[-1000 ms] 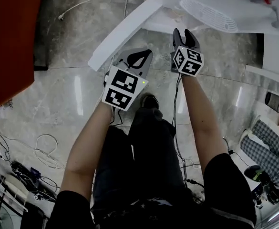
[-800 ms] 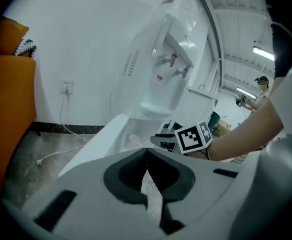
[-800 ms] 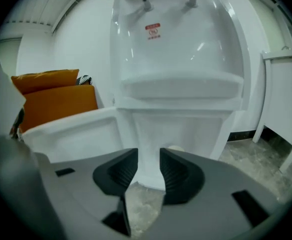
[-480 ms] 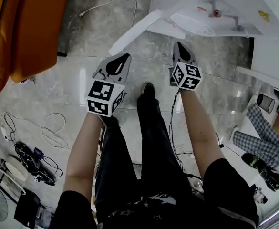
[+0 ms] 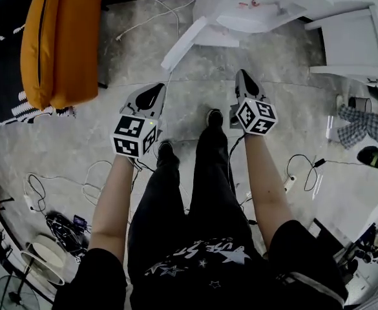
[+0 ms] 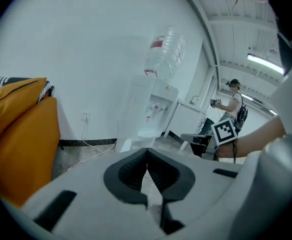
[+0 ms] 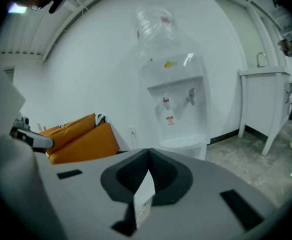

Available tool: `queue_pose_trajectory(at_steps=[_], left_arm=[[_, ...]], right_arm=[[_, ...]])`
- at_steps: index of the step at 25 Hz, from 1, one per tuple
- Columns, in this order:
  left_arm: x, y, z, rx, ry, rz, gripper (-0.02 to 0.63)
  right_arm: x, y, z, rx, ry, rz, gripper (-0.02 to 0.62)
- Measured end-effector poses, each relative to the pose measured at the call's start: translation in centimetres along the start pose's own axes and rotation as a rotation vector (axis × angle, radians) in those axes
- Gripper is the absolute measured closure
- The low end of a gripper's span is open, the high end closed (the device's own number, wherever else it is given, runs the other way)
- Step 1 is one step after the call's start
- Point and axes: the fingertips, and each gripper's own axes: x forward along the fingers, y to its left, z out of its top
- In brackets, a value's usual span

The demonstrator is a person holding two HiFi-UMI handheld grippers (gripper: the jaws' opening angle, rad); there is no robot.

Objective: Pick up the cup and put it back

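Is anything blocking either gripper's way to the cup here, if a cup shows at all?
No cup shows in any view, so no path to it can be judged. The left gripper and right gripper, both with fingers together and empty, point toward the water dispenser.

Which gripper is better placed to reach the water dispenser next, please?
Probably the right gripper: the water dispenser lies directly ahead of it, while the left gripper sits off to one side.
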Motion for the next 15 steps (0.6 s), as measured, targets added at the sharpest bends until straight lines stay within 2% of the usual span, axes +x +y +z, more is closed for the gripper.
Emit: queue_pose_trajectory(at_steps=[6,10,15], left_arm=[[-5.9,-3.3,2.3,0.061,0.012,-0.076,0.597],[-7.9,-6.2,3.1,0.049,0.005,-0.114,0.597],[-9.6,-10.7,3.6,0.060,0.004,-0.178,0.597]], right_arm=[[-12.4,2.5,1.4,0.135,-0.060,-0.122,0.589],[-17.3,3.6,1.6,0.137,-0.042,-0.127,0.589],[-22.2,4.0,4.4,0.127,-0.107,-0.139,0.589]])
